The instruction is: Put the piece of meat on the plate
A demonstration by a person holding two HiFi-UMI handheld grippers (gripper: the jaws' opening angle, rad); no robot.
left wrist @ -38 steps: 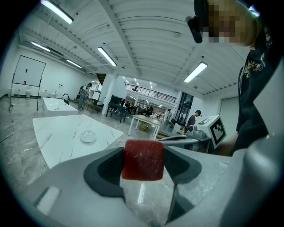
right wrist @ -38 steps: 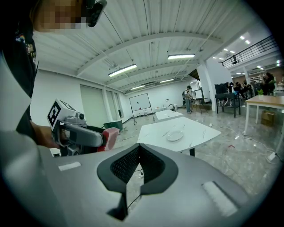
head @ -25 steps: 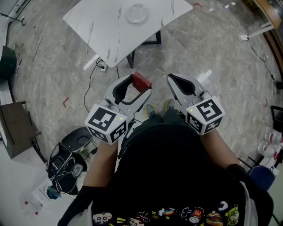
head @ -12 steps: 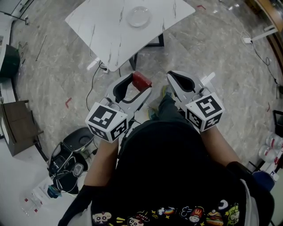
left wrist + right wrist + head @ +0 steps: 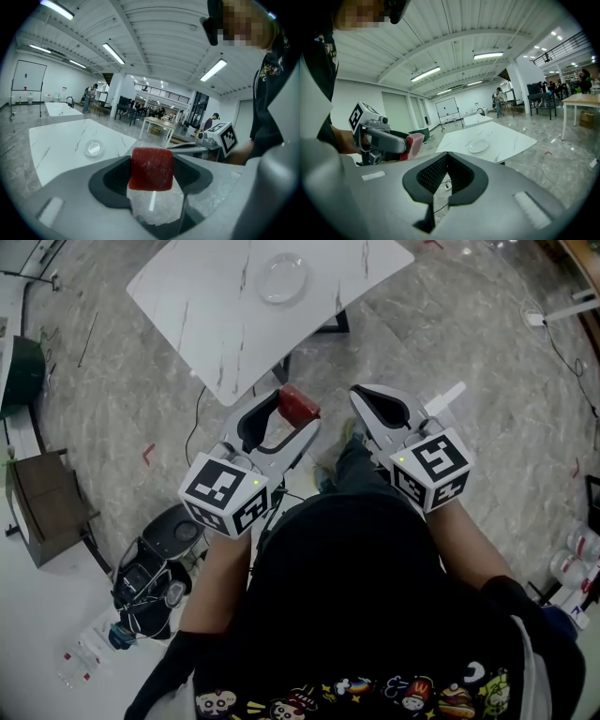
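The left gripper (image 5: 296,414) is clamped on the piece of meat (image 5: 151,168), a red block pinched by its sides right at the tips. The right gripper (image 5: 446,154), just beside it on the right, has its jaws closed tip to tip with nothing between them. Ahead of both sets of tips, past a stretch of stone floor (image 5: 450,324), stands the white marbled table (image 5: 216,324). The pale round plate (image 5: 281,279) sits on it toward the far side, with nothing on it. Over the last second the hold on the meat has not altered, but the table's near corner has drawn closer to the tips and slid a little left, so the person seems to be walking up to it. My reading is that the carry is under way: the meat is secure, the plate is still well apart from it, and the placing has not yet begun.
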